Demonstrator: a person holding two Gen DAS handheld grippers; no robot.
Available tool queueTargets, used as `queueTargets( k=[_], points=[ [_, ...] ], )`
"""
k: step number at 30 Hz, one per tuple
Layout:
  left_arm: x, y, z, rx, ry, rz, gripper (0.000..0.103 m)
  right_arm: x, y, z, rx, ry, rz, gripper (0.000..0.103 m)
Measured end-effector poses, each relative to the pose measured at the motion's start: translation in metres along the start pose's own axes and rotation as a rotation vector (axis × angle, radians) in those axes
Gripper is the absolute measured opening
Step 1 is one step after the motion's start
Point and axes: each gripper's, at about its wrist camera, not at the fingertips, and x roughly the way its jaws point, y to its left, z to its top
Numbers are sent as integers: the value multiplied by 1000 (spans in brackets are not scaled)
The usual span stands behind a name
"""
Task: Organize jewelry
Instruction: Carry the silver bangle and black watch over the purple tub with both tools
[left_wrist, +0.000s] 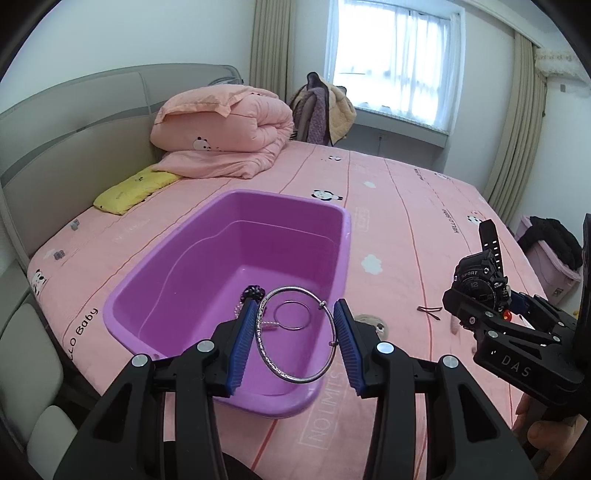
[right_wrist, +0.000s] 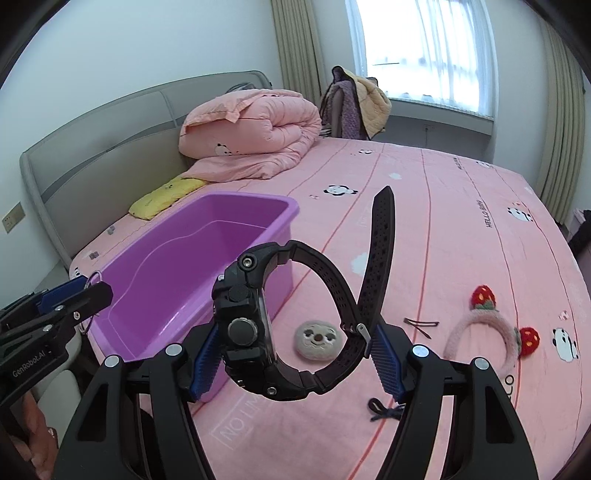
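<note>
My left gripper (left_wrist: 297, 305) is shut on a large silver bangle (left_wrist: 259, 336), which stands upright between the blue pads above the near end of a purple plastic bin (left_wrist: 207, 266). On the bin's floor lie a smaller silver ring (left_wrist: 291, 329) and a black beaded piece (left_wrist: 253, 292). My right gripper (right_wrist: 295, 328) is shut on a black sport watch (right_wrist: 243, 325), with its strap looping up between the pads; it hovers over the pink bed to the right of the bin (right_wrist: 177, 266). The left gripper (right_wrist: 74, 293) shows at the bin's left edge in the right wrist view.
On the bedsheet right of the bin lie a round felt face (right_wrist: 317, 339), hair pins (right_wrist: 421, 325), a pink strawberry headband (right_wrist: 480, 332) and a dark hair tie (right_wrist: 384, 410). A folded pink quilt (left_wrist: 221, 133) and a yellow pillow (left_wrist: 136, 188) sit by the headboard.
</note>
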Motion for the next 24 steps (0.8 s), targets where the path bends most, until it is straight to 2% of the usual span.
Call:
queueTargets(
  k=[11,17,24],
  points=[
    [23,63,14,-46,5,85,42,54,65,47,-75,25,98,67],
    [47,85,13,-92,43,107,42,102,89,65,-107,100,141,67],
    [82,99,13,-112,102,120,42,157,112,71,-172,185,138,67]
  ],
)
